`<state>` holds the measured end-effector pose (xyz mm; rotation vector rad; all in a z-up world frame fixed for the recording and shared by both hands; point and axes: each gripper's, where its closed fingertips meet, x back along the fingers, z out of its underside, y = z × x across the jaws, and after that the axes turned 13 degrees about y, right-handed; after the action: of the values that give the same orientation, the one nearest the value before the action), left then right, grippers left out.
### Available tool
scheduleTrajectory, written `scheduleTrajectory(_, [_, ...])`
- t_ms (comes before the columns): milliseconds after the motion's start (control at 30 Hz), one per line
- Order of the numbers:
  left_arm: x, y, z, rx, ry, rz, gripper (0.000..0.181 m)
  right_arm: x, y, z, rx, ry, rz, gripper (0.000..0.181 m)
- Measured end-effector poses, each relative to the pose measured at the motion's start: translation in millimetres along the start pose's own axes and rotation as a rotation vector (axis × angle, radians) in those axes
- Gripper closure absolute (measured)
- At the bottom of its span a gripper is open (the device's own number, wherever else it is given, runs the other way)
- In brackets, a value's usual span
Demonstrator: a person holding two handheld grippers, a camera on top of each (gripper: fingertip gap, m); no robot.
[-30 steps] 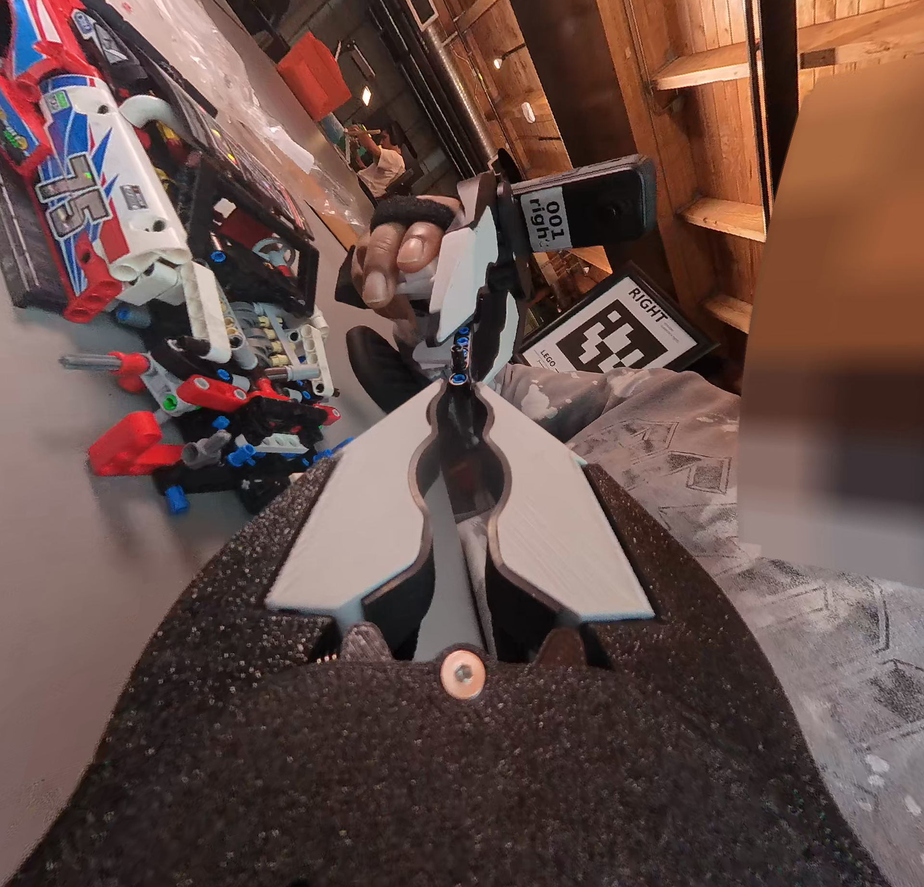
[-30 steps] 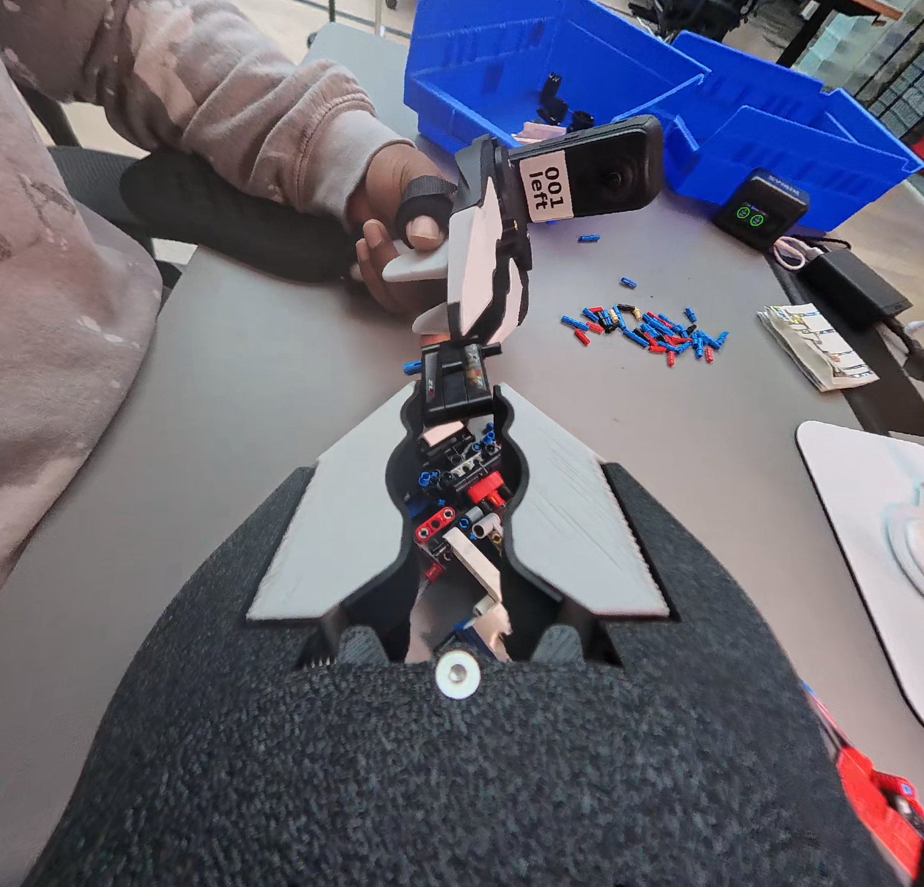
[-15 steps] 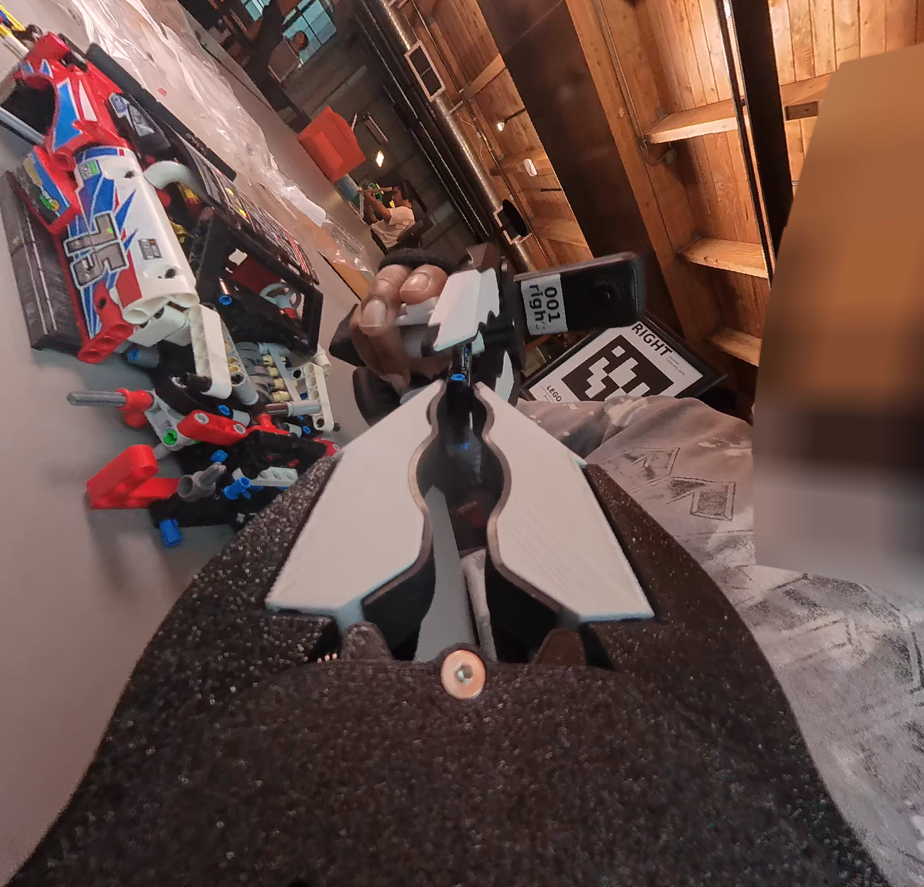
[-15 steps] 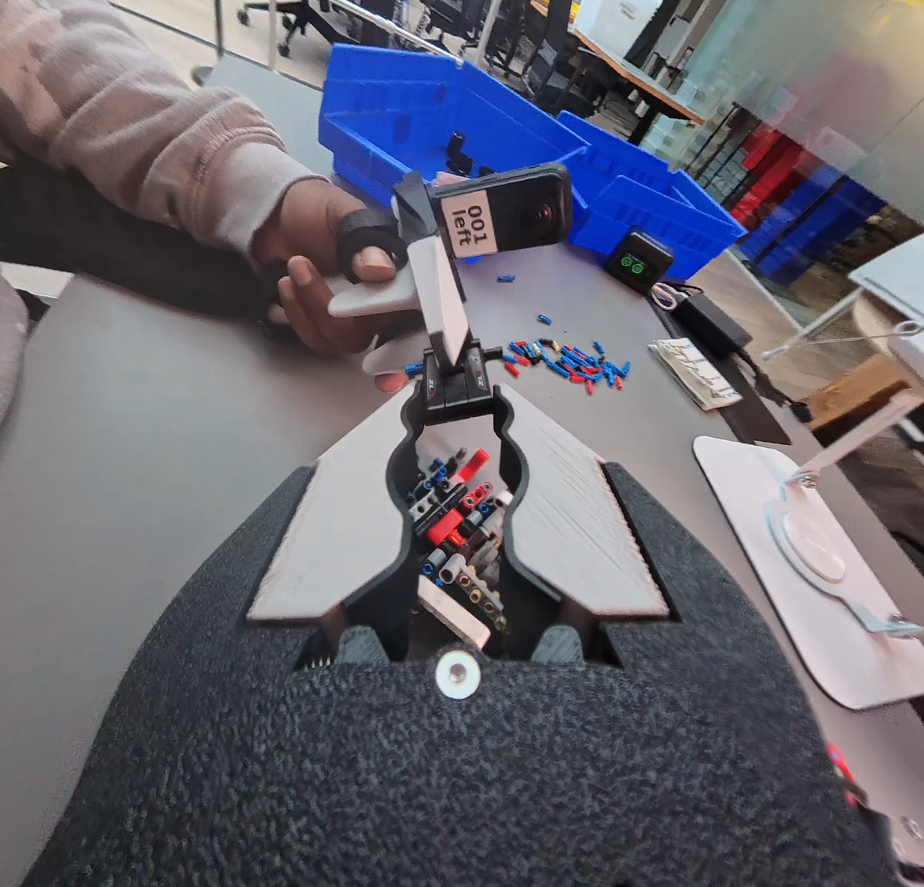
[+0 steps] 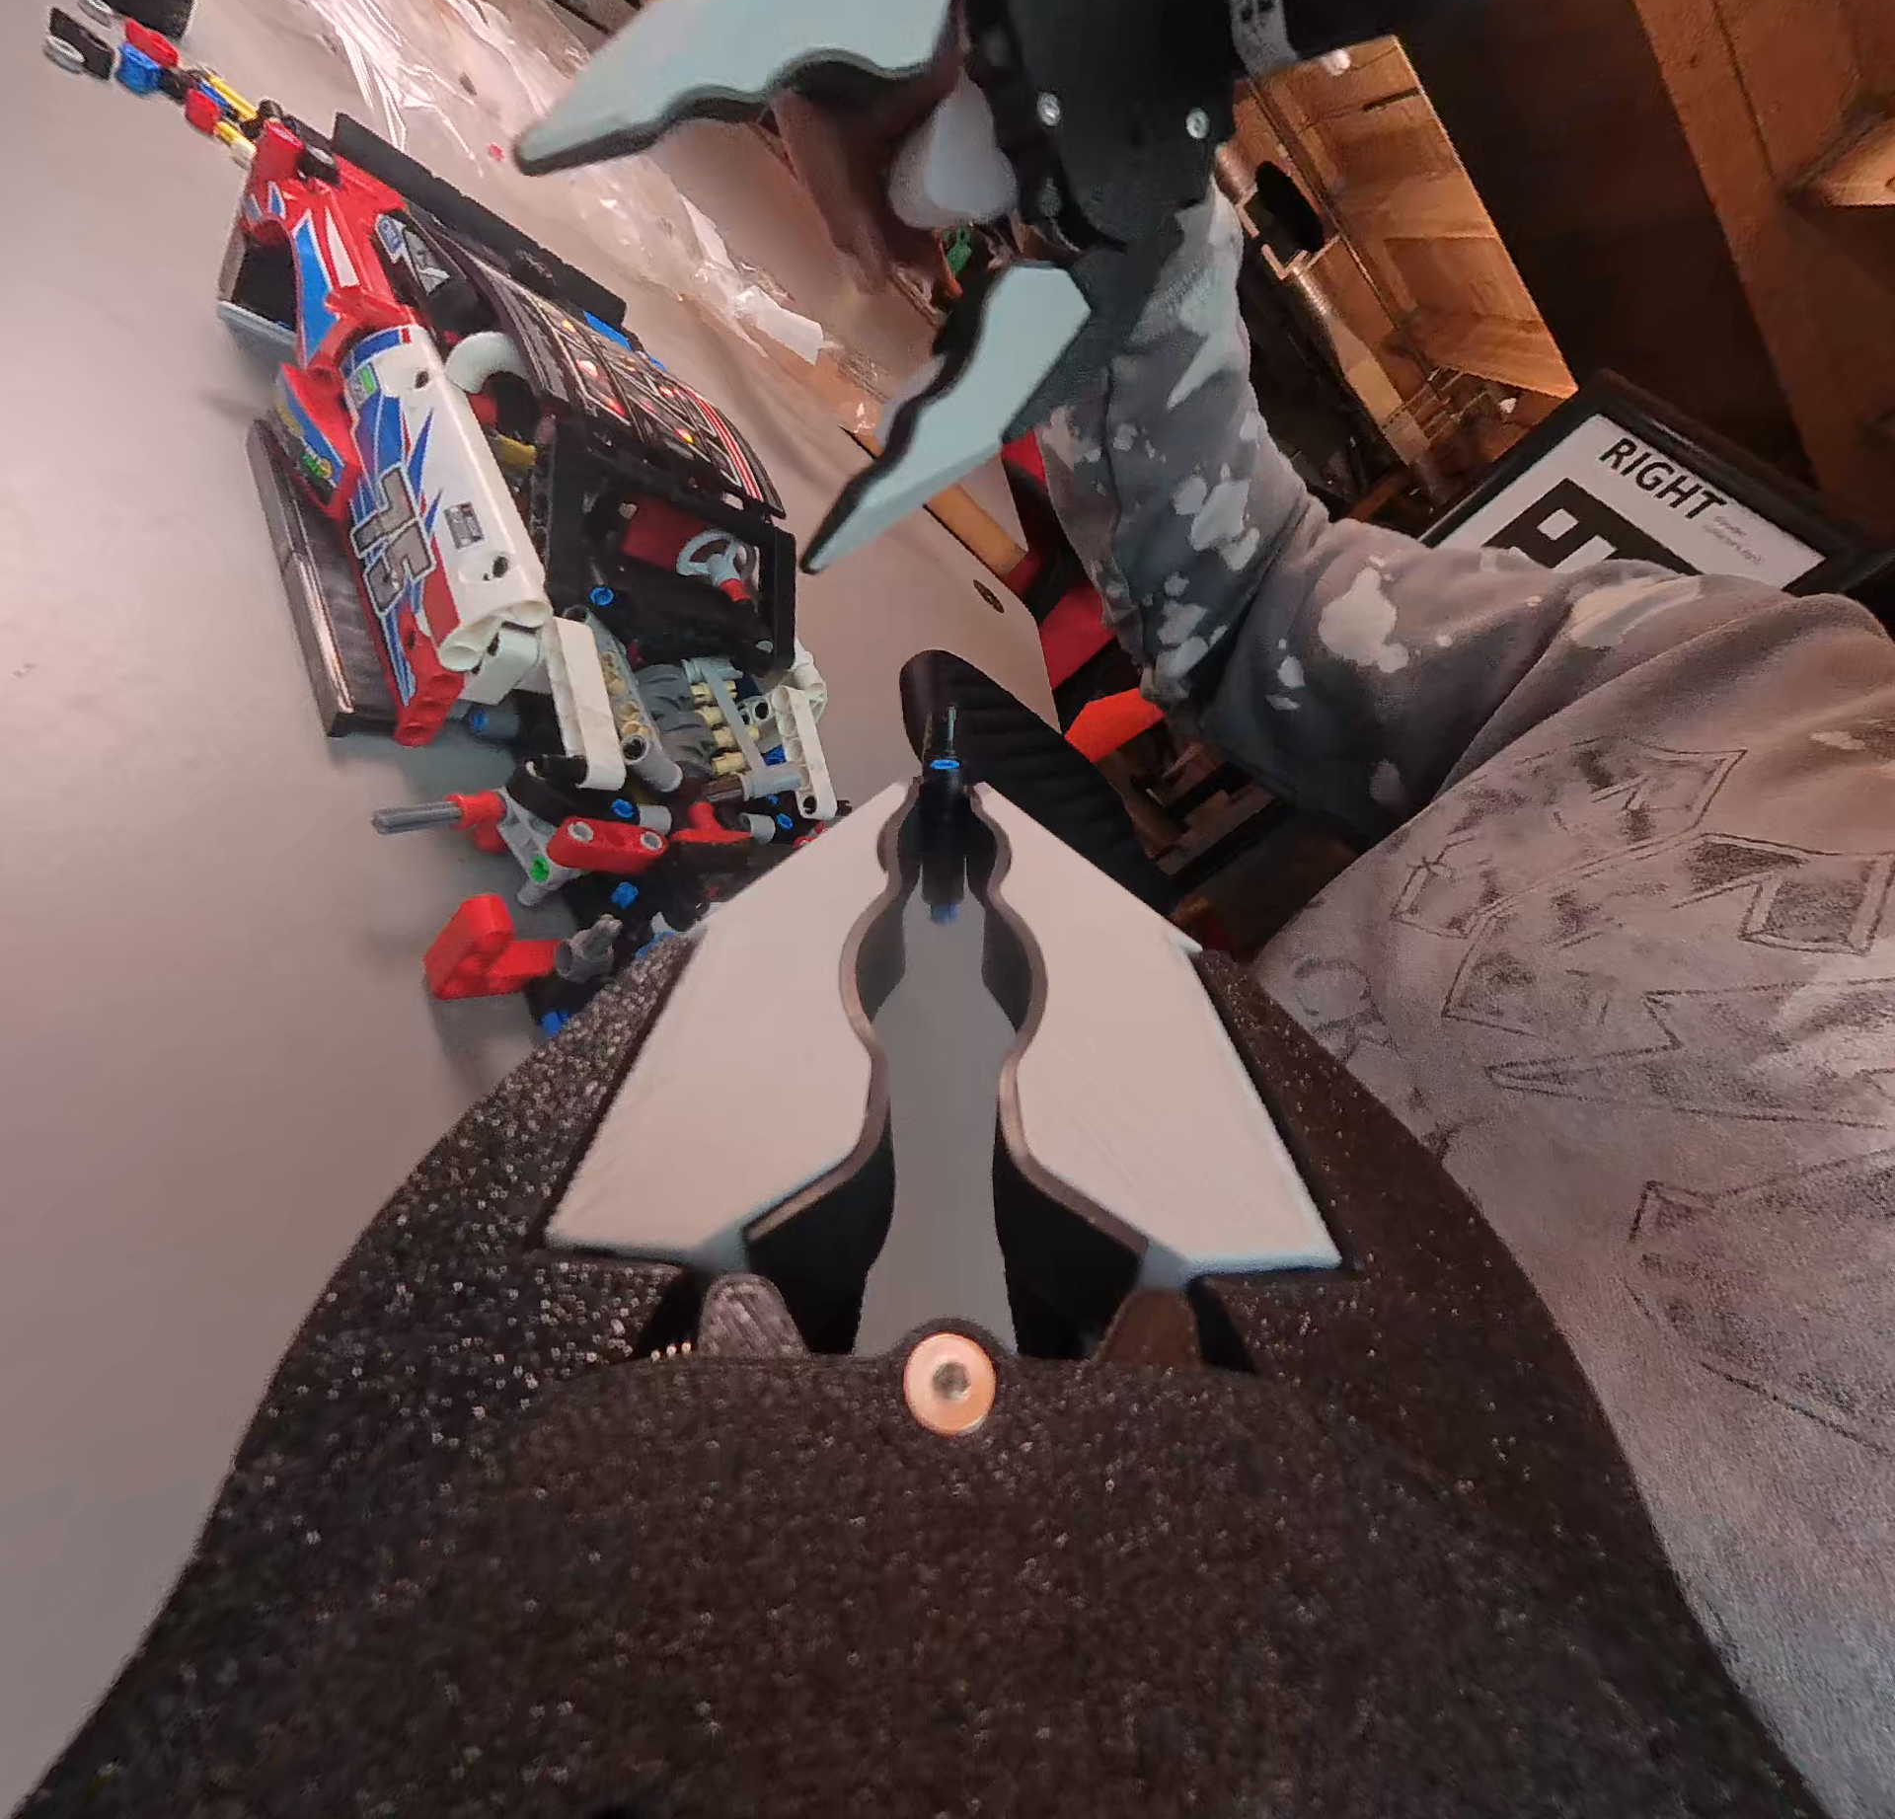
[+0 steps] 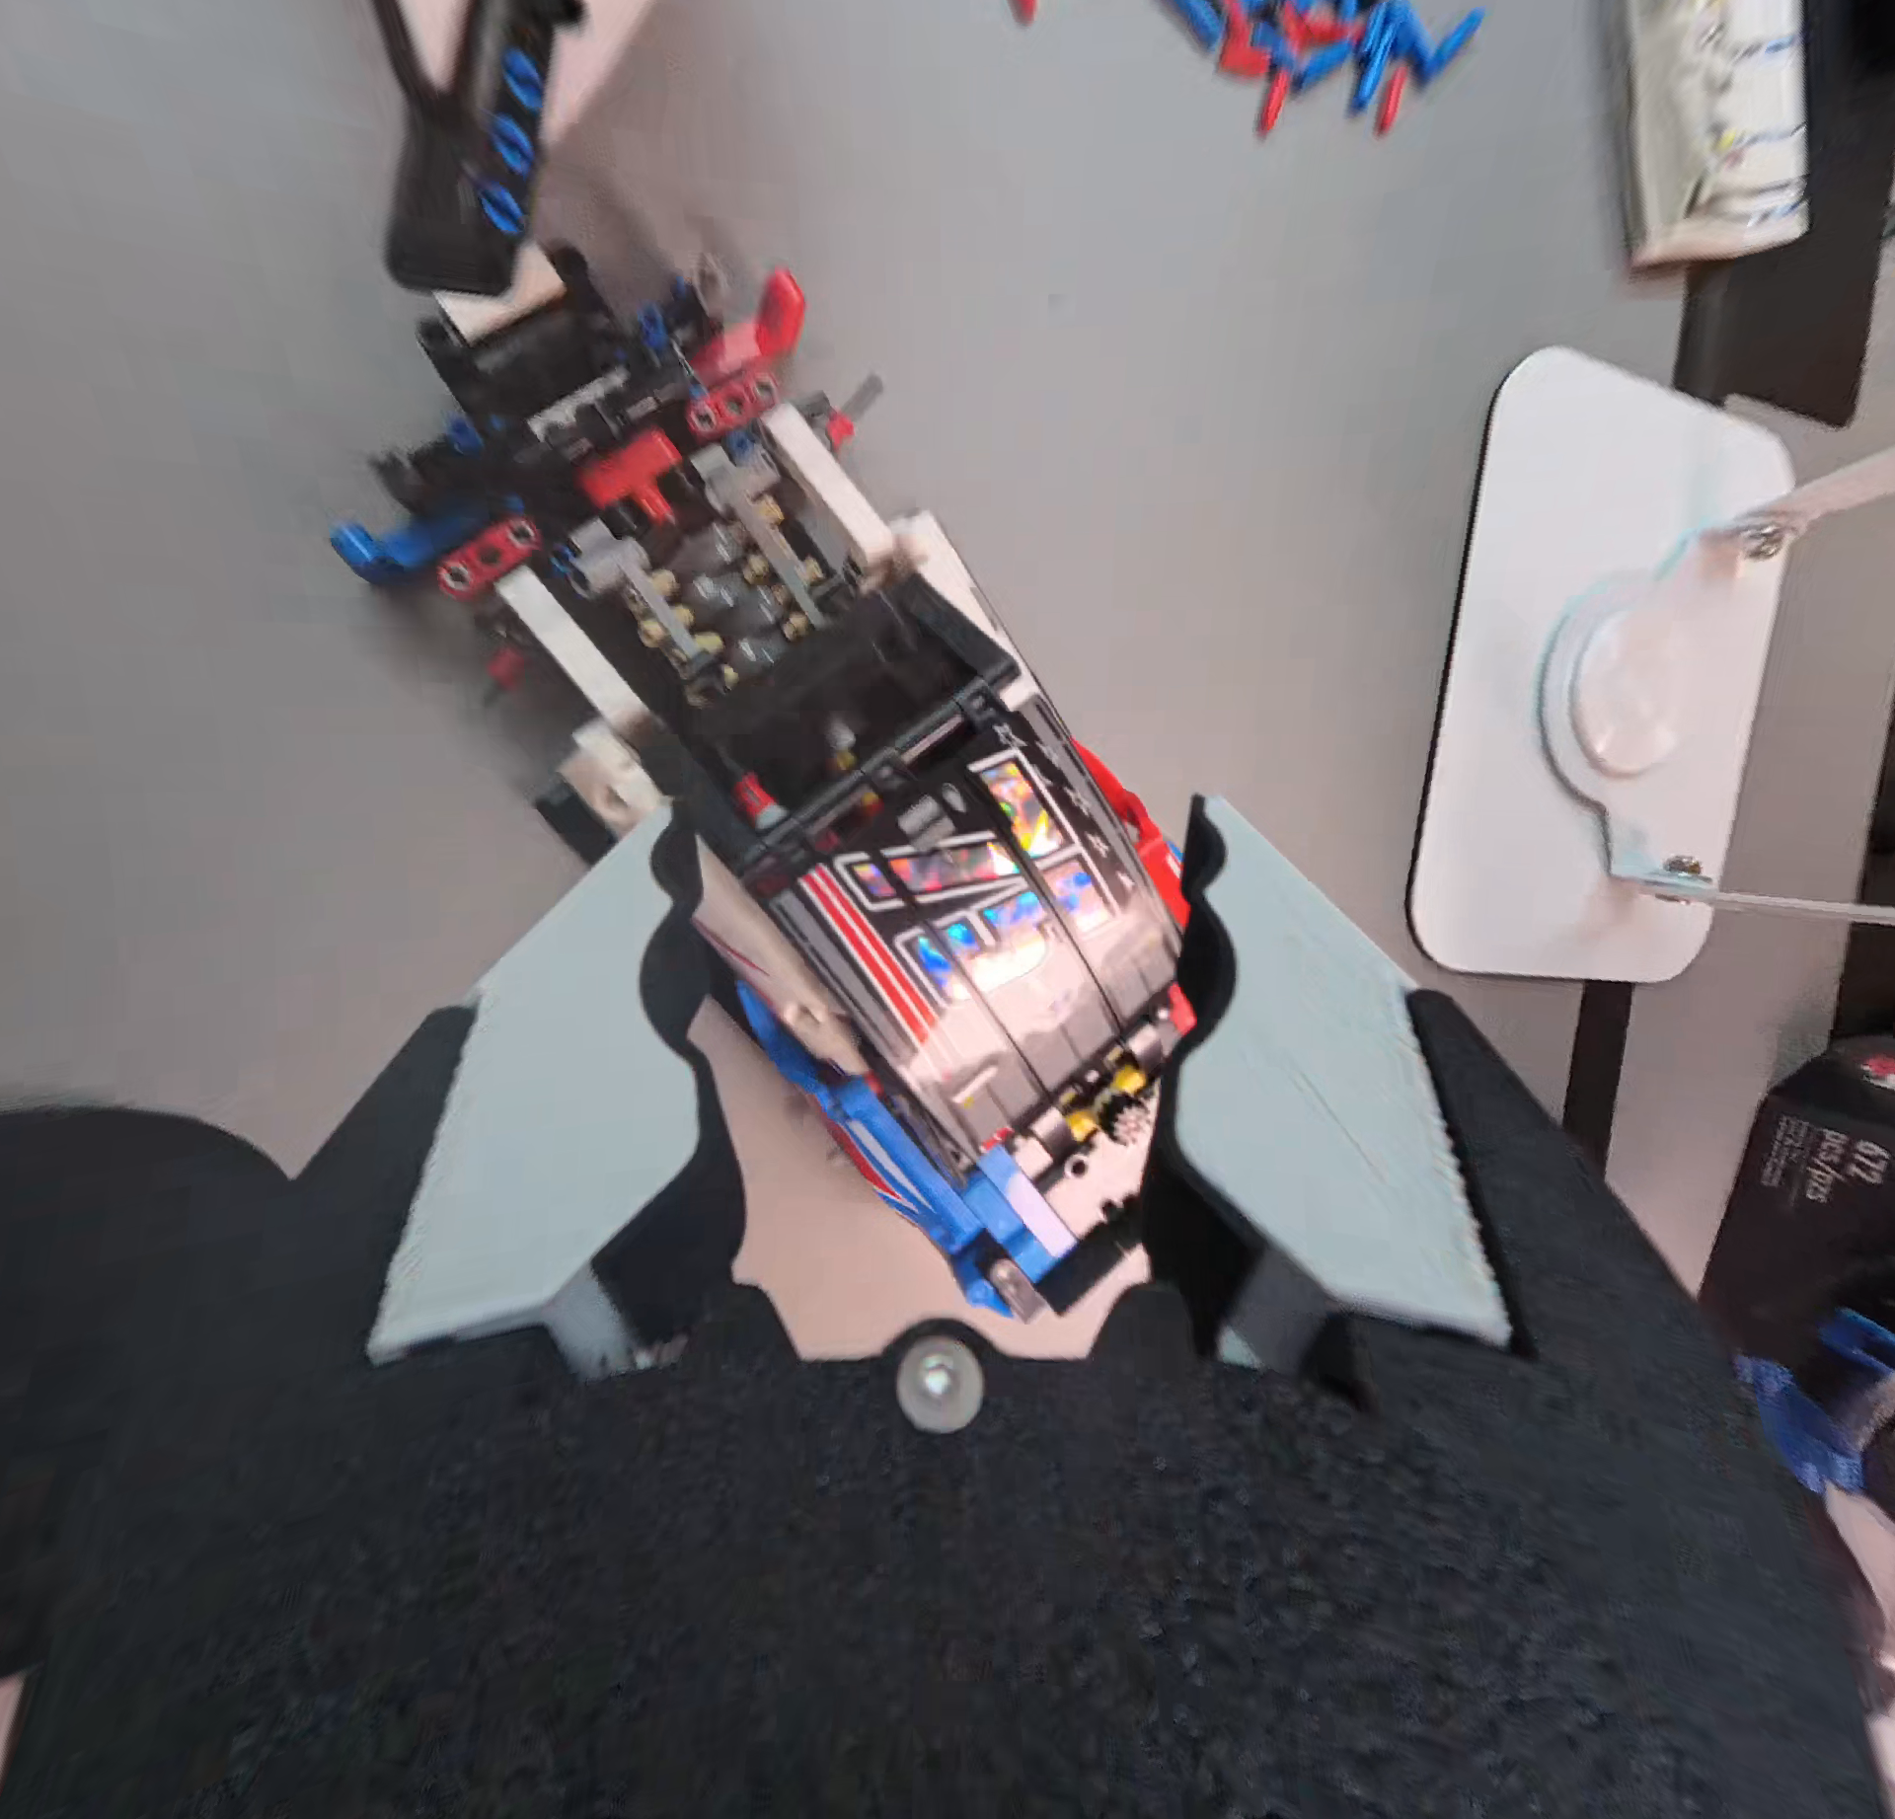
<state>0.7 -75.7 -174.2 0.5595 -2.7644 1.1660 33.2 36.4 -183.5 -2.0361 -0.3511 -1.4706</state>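
A red, white and blue brick-built toy car lies partly built on the grey table, its open rear frame facing me. My left gripper is shut on a small black piece with blue pins, held above the table near the car's rear. My right gripper is open, looking down with one finger on each side of the car's black windscreen and roof. It also shows high in the left wrist view. The left gripper with its piece appears blurred at top left of the right wrist view.
Loose blue and red pins and a folded booklet lie beyond the car. A white base plate with a metal bracket and a black box stand on the right. A person's sleeve and a framed marker sign are nearby.
My right gripper has let go of the black piece, opened, and swung up and over the toy car. My left gripper still holds the piece and has moved little.
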Motion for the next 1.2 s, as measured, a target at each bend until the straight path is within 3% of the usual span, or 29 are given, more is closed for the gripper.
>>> scheduleTrajectory(167, [2.3, -3.3, 1.6, -0.002, -0.005, 0.010, 0.177, -19.3, -0.3, 2.2, 0.097, 0.139, -0.257, 0.087])
scheduleTrajectory(300, [3.3, -4.4, 2.3, -0.007, -0.001, 0.011, 0.177, -10.3, 6.5, 8.2, 0.118, 0.221, -0.372, 0.087])
scheduleTrajectory(400, [0.6, -7.0, 4.4, -0.014, 0.016, 0.024, 0.177, -2.8, -0.4, 13.0, 0.132, 0.232, -0.324, 0.087])
scheduleTrajectory(533, [-4.7, -9.9, 7.7, -0.024, 0.046, 0.036, 0.177, -32.2, 2.1, 34.4, 0.264, 0.384, -0.196, 0.083])
scheduleTrajectory(800, [-4.5, -13.6, 9.0, -0.048, 0.047, 0.024, 0.177, -18.7, 10.9, 47.1, 0.222, 0.423, -0.263, 0.097])
scheduleTrajectory(1000, [-5.1, -16.6, 9.3, -0.052, 0.049, 0.037, 0.177, 17.8, 22.0, 88.0, 0.084, 0.416, -0.280, 0.100])
scheduleTrajectory(1200, [-3.7, -16.4, 4.9, -0.059, 0.031, 0.028, 0.177, 51.3, 20.6, 163.5, -0.122, 0.494, -0.251, 0.101])
